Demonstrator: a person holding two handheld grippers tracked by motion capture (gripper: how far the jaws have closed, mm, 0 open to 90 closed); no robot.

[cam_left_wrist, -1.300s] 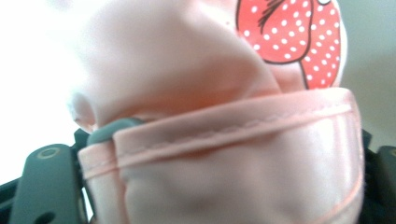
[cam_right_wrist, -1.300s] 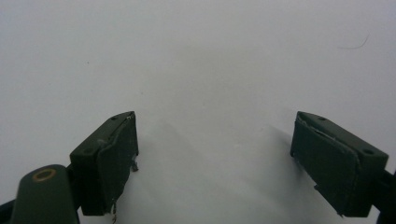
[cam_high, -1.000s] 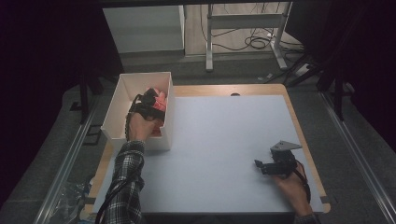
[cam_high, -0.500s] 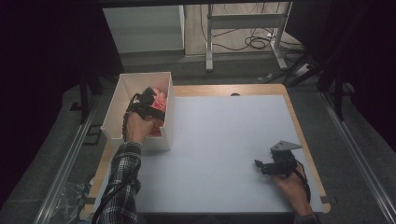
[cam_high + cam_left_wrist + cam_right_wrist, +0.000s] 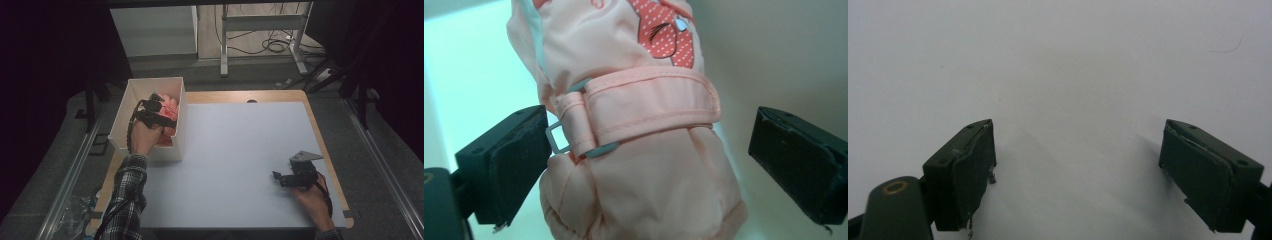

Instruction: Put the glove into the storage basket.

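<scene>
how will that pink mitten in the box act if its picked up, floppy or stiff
Probably floppy: the pink mitten looks puffy and creased, so its ends would likely sag. Its smooth, shiny cloth may slip a little between the fingers. It looks light for its size, and the strap seems the surest hold.

A white surface (image 5: 240, 150) lies on a wooden board (image 5: 260, 96). Beyond it, a tangle of black cables (image 5: 272, 46) sits on the floor between grey metal legs (image 5: 298, 45).
</scene>
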